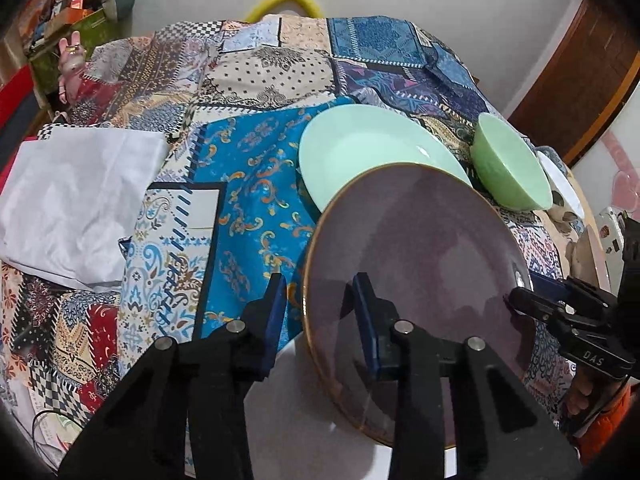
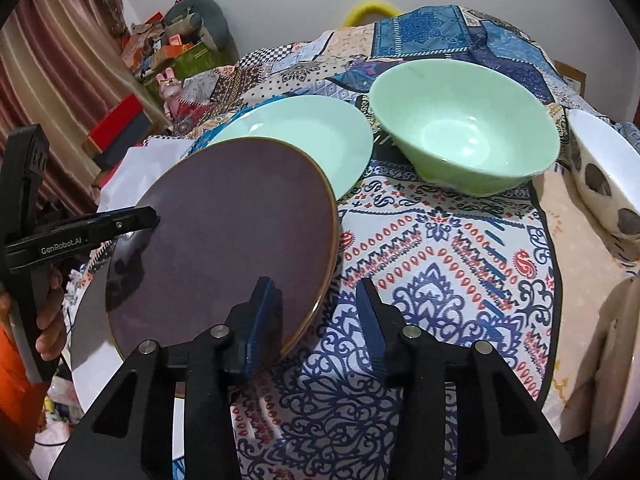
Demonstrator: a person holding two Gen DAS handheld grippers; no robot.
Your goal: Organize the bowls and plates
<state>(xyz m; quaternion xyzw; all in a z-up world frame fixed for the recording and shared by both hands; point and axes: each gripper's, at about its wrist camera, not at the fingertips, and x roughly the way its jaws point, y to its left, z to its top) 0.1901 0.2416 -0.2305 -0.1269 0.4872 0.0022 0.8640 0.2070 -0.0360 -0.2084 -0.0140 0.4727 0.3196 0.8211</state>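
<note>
Purple plate (image 1: 416, 264) sitting tilted between both grippers, near table edge; left gripper (image 1: 322, 312) straddling its left rim, one finger over plate face, one outside, pads not visibly pressing; right gripper (image 2: 316, 312) straddling opposite rim, likewise unclamped; both hands equally near, rim running across each jaw gap; mint plate (image 2: 304, 136) lying just behind, partly overlapped; green bowl (image 2: 464, 128) and white bowl (image 2: 604, 168) standing farther right on patterned cloth (image 2: 440, 248)
</note>
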